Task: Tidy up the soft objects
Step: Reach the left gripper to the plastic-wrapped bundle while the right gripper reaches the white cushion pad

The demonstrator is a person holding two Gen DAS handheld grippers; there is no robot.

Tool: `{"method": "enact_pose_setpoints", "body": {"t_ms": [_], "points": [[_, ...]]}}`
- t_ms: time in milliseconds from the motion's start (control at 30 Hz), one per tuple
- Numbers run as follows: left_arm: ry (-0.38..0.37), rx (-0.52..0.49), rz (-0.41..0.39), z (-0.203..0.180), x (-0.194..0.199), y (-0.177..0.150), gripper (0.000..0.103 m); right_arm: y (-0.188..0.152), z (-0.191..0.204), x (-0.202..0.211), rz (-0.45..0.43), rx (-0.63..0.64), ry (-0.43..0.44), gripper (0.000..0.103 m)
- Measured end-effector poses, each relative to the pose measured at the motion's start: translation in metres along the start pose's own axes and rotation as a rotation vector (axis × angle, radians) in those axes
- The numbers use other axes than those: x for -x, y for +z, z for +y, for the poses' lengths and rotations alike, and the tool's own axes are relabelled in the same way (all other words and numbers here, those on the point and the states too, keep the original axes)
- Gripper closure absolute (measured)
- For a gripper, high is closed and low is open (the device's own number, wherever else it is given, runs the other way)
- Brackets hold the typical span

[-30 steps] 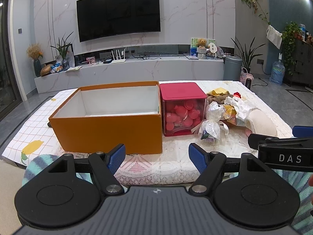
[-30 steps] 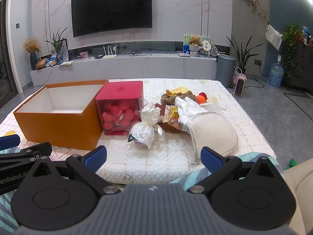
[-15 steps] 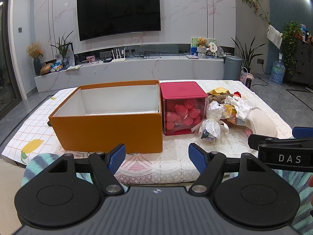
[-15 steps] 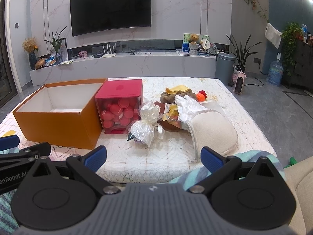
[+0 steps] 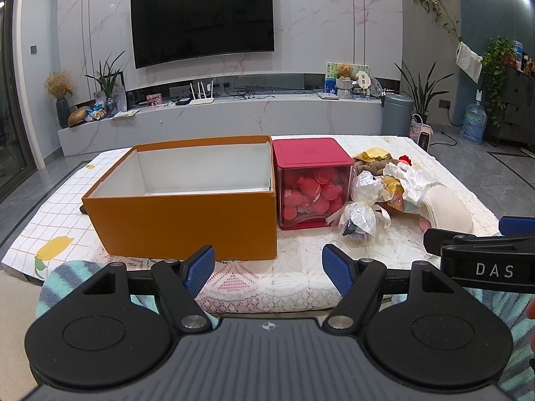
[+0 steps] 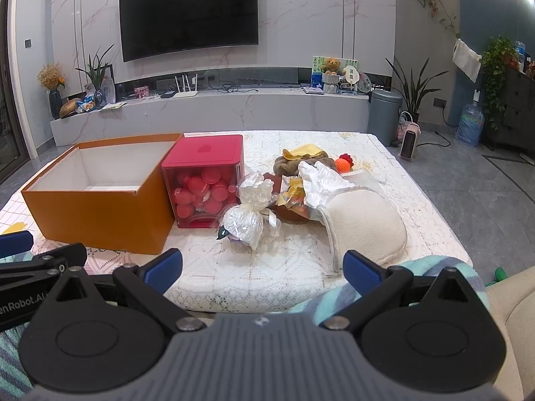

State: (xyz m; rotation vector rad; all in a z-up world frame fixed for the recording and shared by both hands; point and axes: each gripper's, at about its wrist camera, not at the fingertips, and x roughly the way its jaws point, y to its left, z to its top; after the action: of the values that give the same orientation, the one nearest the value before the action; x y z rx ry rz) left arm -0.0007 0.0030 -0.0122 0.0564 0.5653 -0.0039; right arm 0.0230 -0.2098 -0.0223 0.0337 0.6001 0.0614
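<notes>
While both grippers point(image 5: 268, 264) point(image 6: 262, 267) gape empty, cream cushion point(image 6: 364, 225) lies lengthwise away.

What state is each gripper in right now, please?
Left gripper: open, holding nothing.
Right gripper: open, holding nothing.

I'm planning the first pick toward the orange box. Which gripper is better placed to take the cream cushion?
Right. The right gripper, jaws open, faces the cream cushion almost straight ahead. The left gripper, also open, faces the orange box; the cushion lies far to its right.
</notes>
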Motion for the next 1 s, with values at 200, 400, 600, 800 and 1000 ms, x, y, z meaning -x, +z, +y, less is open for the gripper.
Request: {"method": "enact_pose_setpoints", "body": {"t_ms": [200, 400, 600, 800, 1000], "points": [[-0.03, 0.007, -0.005, -0.001, 0.001, -0.006, 0.02, -0.001, 0.0, -0.001, 0.002, 0.001, -0.003, 0.003], [-0.086, 0.005, -0.011, -0.004, -0.002, -0.003, 0.028, -0.002, -0.007, -0.005, 0.018, -0.025, 0.03, 0.007], [-0.169, 0.003, 0.003, -0.013, -0.012, 0.004, 0.038, -0.001, -0.02, -0.015, 0.022, -0.035, 0.014, 0.007], [-0.229, -0.045, 0.033, -0.026, -0.033, 0.019, 0.042, 0.004, -0.039, -0.035, 0.049, -0.004, -0.064, 0.007], [-0.292, -0.095, 0.068, -0.046, -0.056, 0.028, 0.042, 0.014, -0.063, -0.06, 0.113, -0.018, -0.047, 0.007]]}}
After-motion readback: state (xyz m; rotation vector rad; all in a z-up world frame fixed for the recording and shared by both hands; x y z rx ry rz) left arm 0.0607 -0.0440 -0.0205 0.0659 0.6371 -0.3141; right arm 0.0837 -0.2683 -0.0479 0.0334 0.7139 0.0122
